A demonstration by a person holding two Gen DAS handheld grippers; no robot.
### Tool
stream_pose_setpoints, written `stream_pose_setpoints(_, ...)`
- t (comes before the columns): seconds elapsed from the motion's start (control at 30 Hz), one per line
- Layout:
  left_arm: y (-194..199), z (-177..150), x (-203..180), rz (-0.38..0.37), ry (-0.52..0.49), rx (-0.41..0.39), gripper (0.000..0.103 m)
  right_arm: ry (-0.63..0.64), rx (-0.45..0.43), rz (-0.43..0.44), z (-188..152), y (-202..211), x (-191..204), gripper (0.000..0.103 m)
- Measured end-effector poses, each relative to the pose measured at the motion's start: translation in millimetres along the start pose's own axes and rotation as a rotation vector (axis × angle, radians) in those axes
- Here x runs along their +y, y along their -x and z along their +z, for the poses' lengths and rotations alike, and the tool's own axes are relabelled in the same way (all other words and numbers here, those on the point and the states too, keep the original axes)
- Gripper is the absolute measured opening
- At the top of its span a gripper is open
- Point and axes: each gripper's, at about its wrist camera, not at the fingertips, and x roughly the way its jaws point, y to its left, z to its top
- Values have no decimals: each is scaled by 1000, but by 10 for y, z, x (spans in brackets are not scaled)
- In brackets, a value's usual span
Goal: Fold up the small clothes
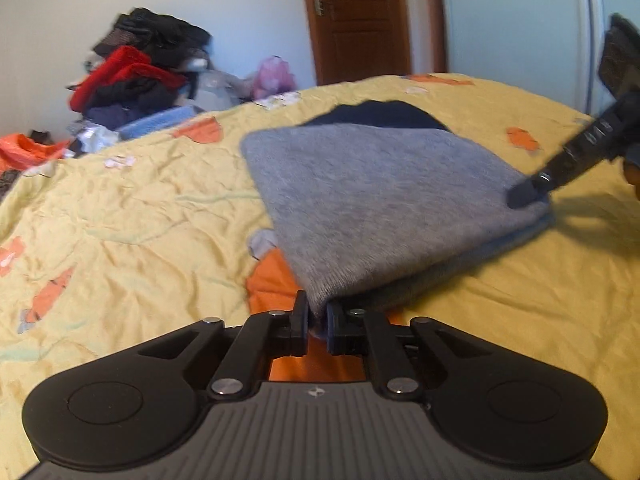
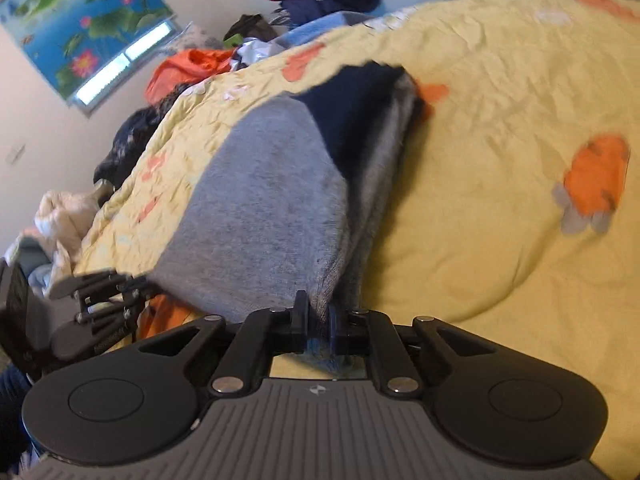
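A grey knit garment [image 1: 368, 200] with a dark navy part [image 1: 380, 114] at its far end lies partly folded on the yellow bedspread [image 1: 120, 208]. My left gripper [image 1: 318, 320] is shut on its near corner. My right gripper [image 1: 528, 194] grips the right corner, seen from the side. In the right wrist view the right gripper [image 2: 318, 322] is shut on the grey garment's [image 2: 264, 200] corner, the folded layers stacked beside it, navy part [image 2: 356, 120] beyond. The left gripper [image 2: 116, 300] shows at the left edge, holding the other corner.
A pile of red, black and blue clothes [image 1: 136, 76] sits beyond the bed's far left edge, with an orange item [image 1: 24, 150]. A wooden door [image 1: 360, 20] and a white wardrobe [image 1: 520, 32] stand behind. A lotus picture [image 2: 88, 20] hangs on the wall.
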Motion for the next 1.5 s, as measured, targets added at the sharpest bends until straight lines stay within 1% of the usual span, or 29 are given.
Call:
stream_pose_setpoints(0.03,52,9,61,-50,34,6,11,-13,-2,20,21,35,0,38)
stream_pose_setpoints(0.07,111,13,164,-111,95,-2,14,-15,-28,45,41,106,4,49)
stream_pose_setpoints(0.1,174,27,294,-176,170,-16,18,-15,-78,59,65,200,4,75)
stream_pose_setpoints(0.13,211,43,435,-231,261,-32,38,-20,-131,68,96,278,-17,93)
stream_pose_setpoints(0.17,213,64,576,-258,357,-43,71,-32,-153,77,141,310,-60,94)
stream_pose_setpoints(0.2,183,76,714,-272,460,-56,85,-60,-141,89,194,292,-121,90)
stream_pose_setpoints(0.23,119,71,834,-282,552,-65,91,-99,-118,92,241,239,-195,87)
stream_pose_setpoints(0.33,-219,52,1021,-327,730,32,90,-184,-5,69,254,15,-333,78)
stream_pose_setpoints(0.37,-318,32,1029,-342,762,65,89,-182,4,81,215,-12,-331,76)
stream_pose_setpoints(0.43,-379,23,977,-374,760,55,88,-180,41,122,163,-52,-282,76)
stream_pose_setpoints(0.5,-469,31,894,-466,766,97,67,-170,69,160,103,-108,-218,76)
stream_pose_setpoints(0.53,-523,22,846,-519,777,126,47,-165,79,172,88,-134,-182,75)
stream_pose_setpoints(0.57,-558,20,797,-524,772,144,40,-167,79,167,95,-149,-172,72)
stream_pose_setpoints(0.6,-580,24,755,-496,756,155,35,-176,82,153,107,-176,-168,58)
stream_pose_setpoints(0.63,-603,20,749,-481,758,162,22,-189,96,141,120,-223,-180,32)
stream_pose_setpoints(0.67,-641,11,769,-484,781,177,18,-187,114,126,123,-275,-183,21)
stream_pose_setpoints(0.73,-631,5,808,-479,813,188,14,-153,108,132,112,-282,-150,20)
stream_pose_setpoints(0.83,-370,77,778,-456,760,145,12,-119,84,159,96,-149,-23,19)
stream_pose_setpoints(0.9,-165,84,766,-455,732,112,11,-115,71,207,64,6,14,19)
stream_pose_setpoints(0.97,-22,4,762,-468,737,113,11,-132,75,238,-22,112,-11,19)
stream_pose_setpoints(1.03,51,-109,706,-463,700,123,12,-143,97,214,-143,118,-75,21)
stream_pose_setpoints(1.07,64,-166,689,-449,679,130,12,-157,98,191,-199,104,-128,26)
stream_pose_setpoints(1.1,54,-227,696,-434,684,135,13,-196,85,175,-237,105,-210,35)
stream_pose_setpoints(1.17,-4,-314,816,-450,742,157,25,-283,52,234,-299,140,-379,43)
stream_pose_setpoints(1.23,-63,-366,926,-460,818,156,42,-329,16,280,-308,195,-454,61)
stream_pose_setpoints(1.27,-78,-384,963,-485,852,138,53,-341,9,297,-306,217,-479,64)
stream_pose_setpoints(1.33,-137,-354,994,-520,881,119,66,-360,20,312,-255,168,-497,66)
stream_pose_setpoints(1.37,-183,-316,992,-534,886,114,69,-364,25,320,-222,129,-493,66)
stream_pose_setpoints(1.5,-411,-184,886,-593,866,135,68,-346,69,355,-104,-94,-387,66)
